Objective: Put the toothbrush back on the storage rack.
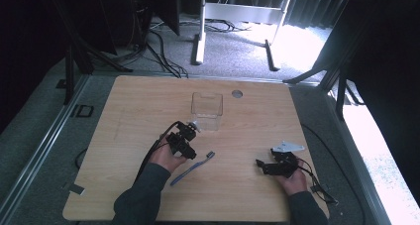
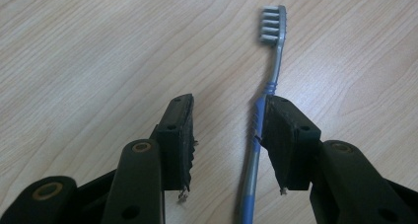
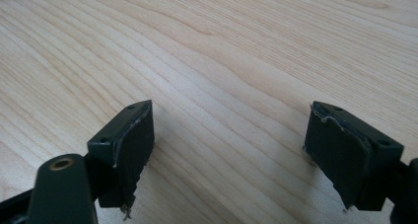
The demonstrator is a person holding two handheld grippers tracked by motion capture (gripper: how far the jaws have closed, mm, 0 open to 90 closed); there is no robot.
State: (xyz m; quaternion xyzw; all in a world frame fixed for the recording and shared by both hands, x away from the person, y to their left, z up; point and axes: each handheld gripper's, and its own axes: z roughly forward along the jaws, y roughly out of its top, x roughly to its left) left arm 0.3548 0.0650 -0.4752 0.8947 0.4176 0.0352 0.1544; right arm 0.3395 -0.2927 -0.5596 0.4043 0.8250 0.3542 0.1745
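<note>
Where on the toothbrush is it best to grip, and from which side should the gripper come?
Grip the toothbrush on its blue handle, below the thin neck, probably coming down from above. It lies flat on the table, so the jaws should close across its narrow width. The left gripper is open, already astride the handle.

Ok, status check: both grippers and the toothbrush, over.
Left gripper open, toothbrush flat on table between jaws, against one pad. Right gripper open, empty, over bare table. Clear box beyond, nothing blocking.
</note>
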